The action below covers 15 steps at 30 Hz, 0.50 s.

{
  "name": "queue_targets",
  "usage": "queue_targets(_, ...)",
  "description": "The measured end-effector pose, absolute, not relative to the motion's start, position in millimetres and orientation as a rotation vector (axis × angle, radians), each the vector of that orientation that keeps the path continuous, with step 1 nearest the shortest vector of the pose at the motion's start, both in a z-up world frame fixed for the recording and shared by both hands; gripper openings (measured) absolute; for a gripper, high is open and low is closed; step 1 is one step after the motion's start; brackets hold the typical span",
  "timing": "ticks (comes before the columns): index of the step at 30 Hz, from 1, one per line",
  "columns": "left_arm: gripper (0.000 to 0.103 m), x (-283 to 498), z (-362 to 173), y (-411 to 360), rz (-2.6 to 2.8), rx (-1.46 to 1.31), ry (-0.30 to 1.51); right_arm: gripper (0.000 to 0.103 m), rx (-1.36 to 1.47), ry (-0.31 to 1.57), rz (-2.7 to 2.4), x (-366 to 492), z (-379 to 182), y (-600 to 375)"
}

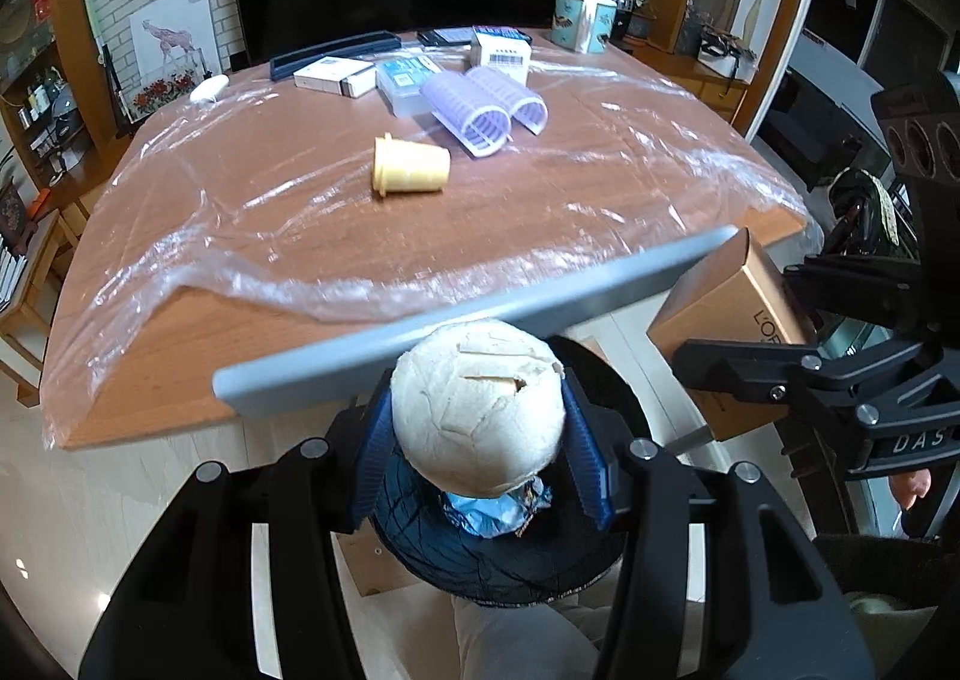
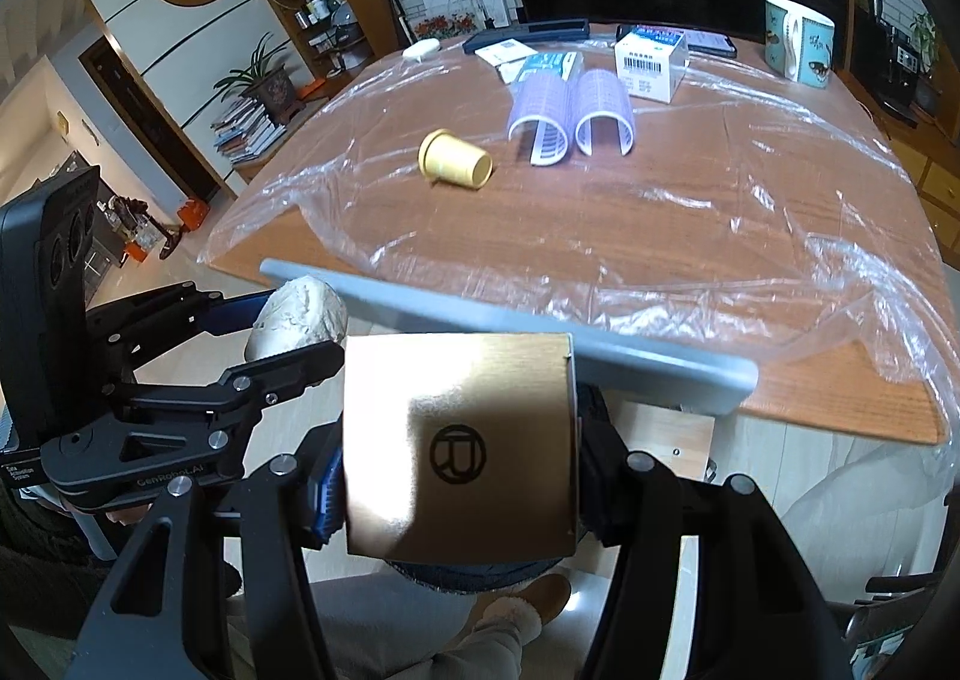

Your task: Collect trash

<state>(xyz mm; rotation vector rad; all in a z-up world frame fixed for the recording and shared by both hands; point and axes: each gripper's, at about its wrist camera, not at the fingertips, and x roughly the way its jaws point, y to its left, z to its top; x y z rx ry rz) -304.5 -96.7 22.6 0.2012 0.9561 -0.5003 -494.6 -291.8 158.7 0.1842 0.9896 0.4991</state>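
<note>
My left gripper (image 1: 478, 428) is shut on a white crumpled paper ball (image 1: 478, 407), held over a black-lined trash bin (image 1: 498, 554) with blue wrapper scraps inside, just off the table's near edge. The ball also shows in the right wrist view (image 2: 300, 314). My right gripper (image 2: 459, 476) is shut on a gold-brown cardboard box (image 2: 459, 446), held beside the left gripper above the bin; the box also shows in the left wrist view (image 1: 729, 314). A yellow paper cup (image 1: 410, 165) lies on its side mid-table, also in the right wrist view (image 2: 454, 159).
The wooden table (image 1: 180, 398) is covered with loose clear plastic film (image 1: 240, 236). Purple hair rollers (image 1: 480, 104), white boxes (image 1: 501, 53), a phone and a teal mug (image 1: 583, 20) sit at the far side. A grey bar (image 1: 480, 314) runs across the near edge.
</note>
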Motion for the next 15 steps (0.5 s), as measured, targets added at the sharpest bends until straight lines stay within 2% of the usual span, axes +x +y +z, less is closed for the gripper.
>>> queue_targets(15, 0.052, -323, -2, -101, -0.480, 0.239, 1.008, 0.058, 0.155, 1.036, 0.518, -505, 137, -285)
